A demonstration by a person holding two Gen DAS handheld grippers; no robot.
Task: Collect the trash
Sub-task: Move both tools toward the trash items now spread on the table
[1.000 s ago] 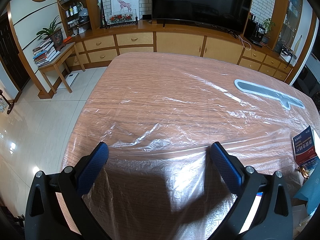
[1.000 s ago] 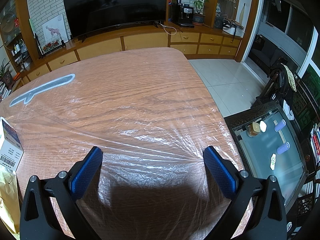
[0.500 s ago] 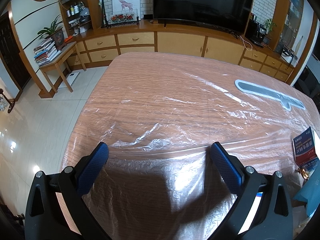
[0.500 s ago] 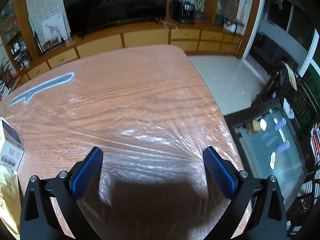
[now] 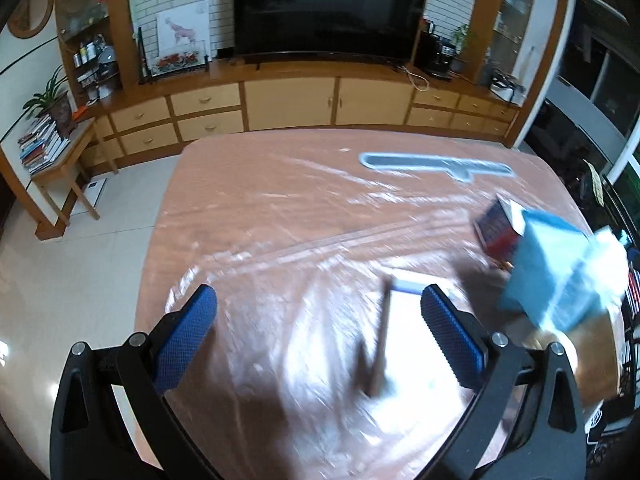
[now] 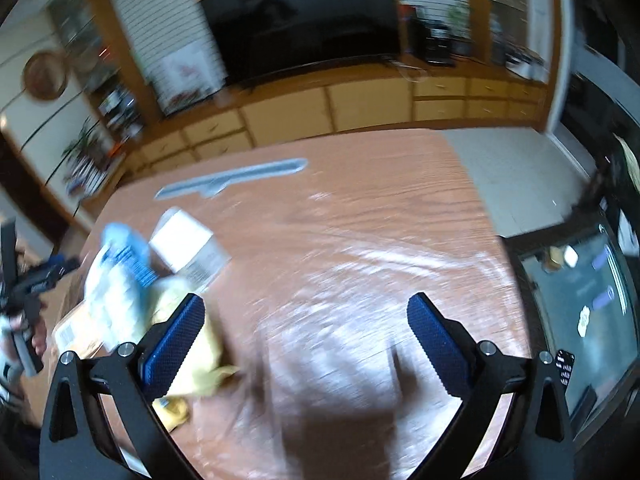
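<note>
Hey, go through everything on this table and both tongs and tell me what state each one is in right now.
Left tongs: open, empty, above the table.
Right tongs: open, empty.
Table: covered with wrinkled clear plastic film.
White box: lying tilted, closed as far as the blur shows.
Blue packet: crumpled, next to the box.
Yellow wrapper: crumpled, flat on the table by the right tongs' left finger.
TV: off.

The left tool (image 5: 318, 332) hangs wide open over the plastic-covered table (image 5: 280, 216); a blue packet (image 5: 556, 272) and a carton (image 5: 498, 228) lie at the right, blurred.
</note>
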